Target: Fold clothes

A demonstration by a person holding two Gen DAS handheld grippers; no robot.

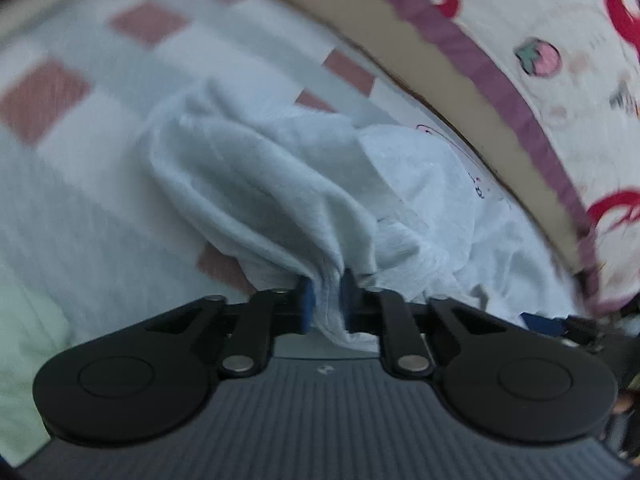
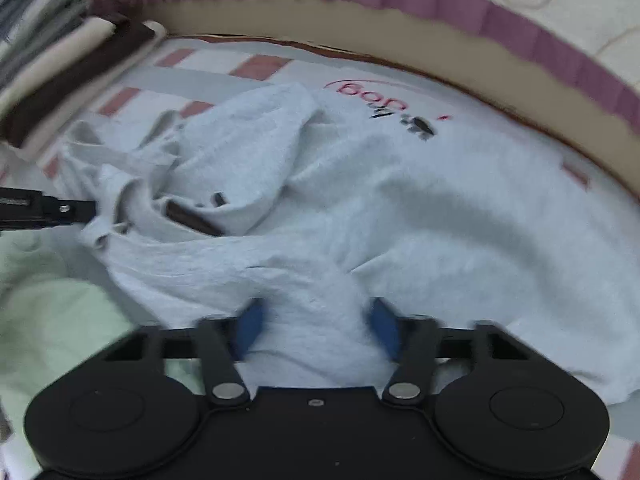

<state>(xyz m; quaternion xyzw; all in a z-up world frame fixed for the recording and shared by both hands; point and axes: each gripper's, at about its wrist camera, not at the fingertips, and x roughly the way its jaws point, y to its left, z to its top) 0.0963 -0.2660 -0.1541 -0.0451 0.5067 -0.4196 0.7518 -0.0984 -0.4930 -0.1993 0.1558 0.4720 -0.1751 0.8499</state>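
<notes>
Grey shirt [image 2: 400,208] bunched against bed's purple edge [image 2: 440,4]; left tool [image 1: 326,300] clamping fold, right tool [image 2: 316,328] half-open astride fabric.

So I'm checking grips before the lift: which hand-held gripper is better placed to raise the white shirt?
Left. The left hand-held gripper is already pinched shut on a bunched fold of the white shirt. The right hand-held gripper straddles fabric, jaws apart.

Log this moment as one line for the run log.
left gripper: shut on white shirt | right gripper: around a fold, grip unclear | surface: checked sheet
</notes>
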